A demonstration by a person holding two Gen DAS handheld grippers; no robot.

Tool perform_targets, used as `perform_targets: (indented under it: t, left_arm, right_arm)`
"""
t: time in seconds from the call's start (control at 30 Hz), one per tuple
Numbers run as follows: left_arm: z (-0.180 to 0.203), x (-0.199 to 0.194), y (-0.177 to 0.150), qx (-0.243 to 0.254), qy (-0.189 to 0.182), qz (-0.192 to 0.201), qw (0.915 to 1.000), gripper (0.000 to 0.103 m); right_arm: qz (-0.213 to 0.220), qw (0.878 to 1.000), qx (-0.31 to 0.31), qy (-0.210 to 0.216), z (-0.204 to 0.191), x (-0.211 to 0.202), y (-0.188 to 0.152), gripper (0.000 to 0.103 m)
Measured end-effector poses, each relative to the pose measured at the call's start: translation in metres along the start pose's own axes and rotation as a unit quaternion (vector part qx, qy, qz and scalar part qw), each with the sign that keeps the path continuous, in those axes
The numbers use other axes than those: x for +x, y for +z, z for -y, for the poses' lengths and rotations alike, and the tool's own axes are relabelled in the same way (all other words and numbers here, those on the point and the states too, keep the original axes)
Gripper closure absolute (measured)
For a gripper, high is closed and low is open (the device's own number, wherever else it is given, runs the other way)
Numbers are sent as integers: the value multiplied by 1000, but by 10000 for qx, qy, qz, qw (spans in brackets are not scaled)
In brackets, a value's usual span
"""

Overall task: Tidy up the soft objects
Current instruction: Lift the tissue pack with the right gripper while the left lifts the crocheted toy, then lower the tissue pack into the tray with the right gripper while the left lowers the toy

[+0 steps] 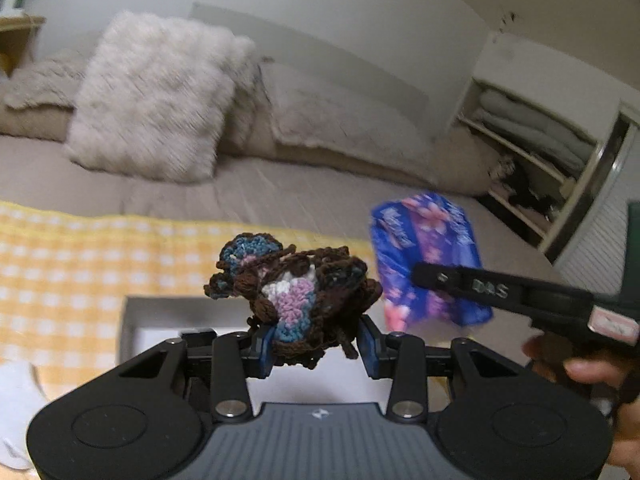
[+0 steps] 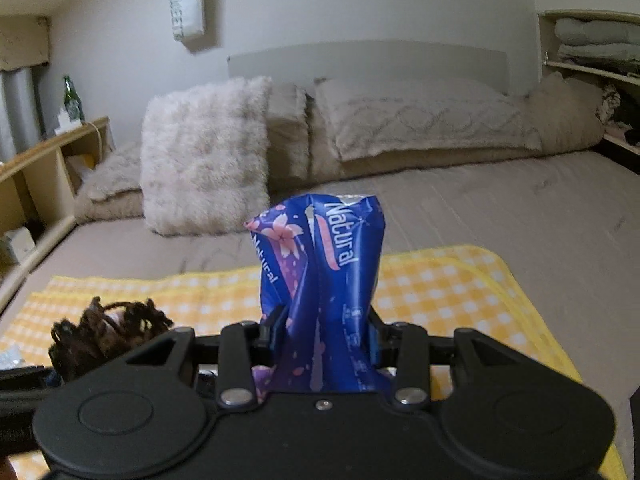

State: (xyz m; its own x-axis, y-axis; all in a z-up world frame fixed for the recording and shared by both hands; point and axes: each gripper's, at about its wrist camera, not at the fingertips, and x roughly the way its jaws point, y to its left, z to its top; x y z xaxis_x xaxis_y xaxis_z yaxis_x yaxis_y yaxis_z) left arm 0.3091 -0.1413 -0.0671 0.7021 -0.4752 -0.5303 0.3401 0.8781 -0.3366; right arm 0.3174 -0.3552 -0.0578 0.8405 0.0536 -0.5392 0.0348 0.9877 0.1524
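My left gripper [image 1: 316,344] is shut on a bunched crochet piece [image 1: 292,280] of brown, blue, pink and white yarn, held above a white box [image 1: 132,320]. The same crochet piece [image 2: 104,332] shows at the lower left of the right wrist view. My right gripper [image 2: 326,332] is shut on a soft blue packet [image 2: 320,264] with pink flowers and the word "Natural". In the left wrist view that blue packet [image 1: 428,264] hangs at the right, pinched by the right gripper's black finger [image 1: 460,284], with a hand [image 1: 576,364] below it.
A yellow checked cloth [image 2: 440,280] lies on the beige bed [image 2: 520,208]. A fluffy white pillow [image 2: 204,156] and beige pillows [image 2: 420,120] lean at the headboard. Wooden shelves [image 2: 44,168] with a green bottle [image 2: 73,98] stand left; an open shelf with folded linen [image 1: 532,128] stands right.
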Motion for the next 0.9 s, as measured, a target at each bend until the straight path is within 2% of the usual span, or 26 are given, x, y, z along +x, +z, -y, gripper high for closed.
perform_targets:
  t: [0.23, 0.47, 0.57, 0.63, 0.7, 0.83, 0.9]
  left_arm:
    - [-5, 43, -21, 15, -240, -612, 9978, 61]
    - [-14, 75, -39, 157, -190, -1090, 9937, 61]
    - [-16, 84, -46, 187, -184, -1237, 9920, 61]
    - [-17, 88, -49, 241, -183, -1352, 9904, 61]
    - [-16, 93, -51, 299, -237, -1487, 9881, 61]
    - [-18, 102, -55, 377, -259, -2011, 9785, 60]
    - [-19, 102, -57, 434, -211, -2094, 9766, 60]
  right_arm:
    - [-265, 9996, -55, -28, 5, 42, -15, 63]
    - [-627, 9962, -598, -33, 0, 79, -33, 63]
    - [-1002, 9917, -808, -43, 0, 93, -43, 63]
    - [-1460, 9841, -999, -147, -1, 104, -48, 63]
    - [-1896, 9777, -886, -184, 3, 111, -49, 63]
    - [-2244, 9731, -510, -86, 15, 113, -45, 61]
    - [-2319, 9710, -549, -170, 16, 113, -46, 58]
